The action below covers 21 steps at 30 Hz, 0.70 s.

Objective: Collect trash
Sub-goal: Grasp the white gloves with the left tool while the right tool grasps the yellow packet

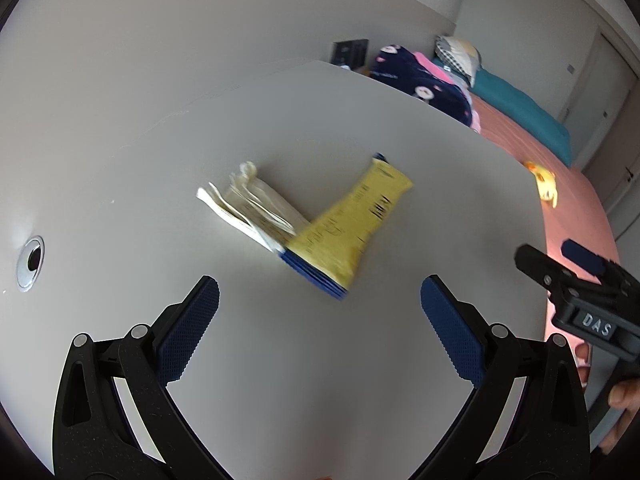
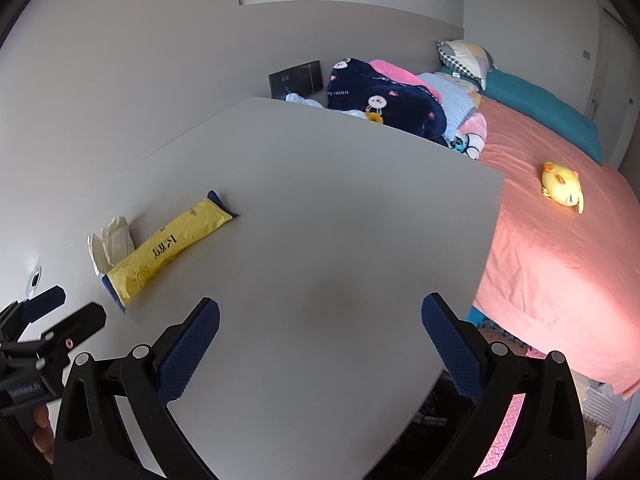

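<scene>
A yellow wrapper with blue ends (image 1: 352, 220) lies on the white table (image 1: 240, 128), over the end of a crumpled white paper wrapper (image 1: 248, 204). My left gripper (image 1: 320, 320) is open and empty, just short of the yellow wrapper. In the right wrist view the yellow wrapper (image 2: 168, 248) and white wrapper (image 2: 110, 242) lie at the table's left. My right gripper (image 2: 320, 340) is open and empty over bare table (image 2: 340, 220) near its right edge. The right gripper also shows in the left wrist view (image 1: 576, 268), and the left gripper in the right wrist view (image 2: 64, 308).
A round metal cable hole (image 1: 30, 262) sits in the table at the left. A bed with a pink sheet (image 2: 560, 248), a yellow plush toy (image 2: 562, 186), a navy blanket (image 2: 388, 100) and pillows stands to the right. Foam floor mats (image 2: 516, 420) lie below.
</scene>
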Tool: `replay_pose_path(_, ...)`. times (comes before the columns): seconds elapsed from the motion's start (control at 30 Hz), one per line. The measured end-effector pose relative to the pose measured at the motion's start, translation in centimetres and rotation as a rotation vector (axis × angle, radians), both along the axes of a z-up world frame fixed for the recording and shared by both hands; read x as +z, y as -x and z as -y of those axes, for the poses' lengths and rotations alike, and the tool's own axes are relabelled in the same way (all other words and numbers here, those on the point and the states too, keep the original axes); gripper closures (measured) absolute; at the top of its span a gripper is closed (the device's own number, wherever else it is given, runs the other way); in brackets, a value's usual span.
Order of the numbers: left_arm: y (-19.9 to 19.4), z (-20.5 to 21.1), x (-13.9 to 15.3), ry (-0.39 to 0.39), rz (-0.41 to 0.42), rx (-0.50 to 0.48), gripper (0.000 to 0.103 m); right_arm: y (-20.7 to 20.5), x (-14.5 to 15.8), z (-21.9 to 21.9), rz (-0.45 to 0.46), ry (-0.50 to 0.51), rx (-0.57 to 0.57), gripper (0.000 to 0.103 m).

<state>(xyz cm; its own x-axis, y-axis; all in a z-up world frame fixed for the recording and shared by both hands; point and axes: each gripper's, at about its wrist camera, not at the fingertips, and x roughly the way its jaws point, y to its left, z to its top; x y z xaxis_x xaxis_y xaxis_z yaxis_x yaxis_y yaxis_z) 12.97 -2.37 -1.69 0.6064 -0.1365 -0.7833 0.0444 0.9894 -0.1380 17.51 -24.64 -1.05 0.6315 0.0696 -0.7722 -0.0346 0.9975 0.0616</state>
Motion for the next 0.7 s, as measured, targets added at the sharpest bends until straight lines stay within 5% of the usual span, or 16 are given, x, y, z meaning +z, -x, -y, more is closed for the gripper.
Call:
replay_pose_path(0.4,-5.4,-2.8,-1.2,-0.008,-0.025,0.098,0.005,-2.2,-0.5,-1.9,-0.019,-0.005,0.007,0.002)
replay_pose_path(0.57,-7.2,-3.8,-2.2,0.075,-0.081,0.144,0.006,-2.8,-0.5,-3.3,-0.019,0.0,0.017,0.002)
replay_pose_path(0.7,-8.1,-4.3,-2.9,0.123,-0.12,0.163,0.02,-3.2,-0.8,-4.0,-0.024,-0.003,0.014,0.002)
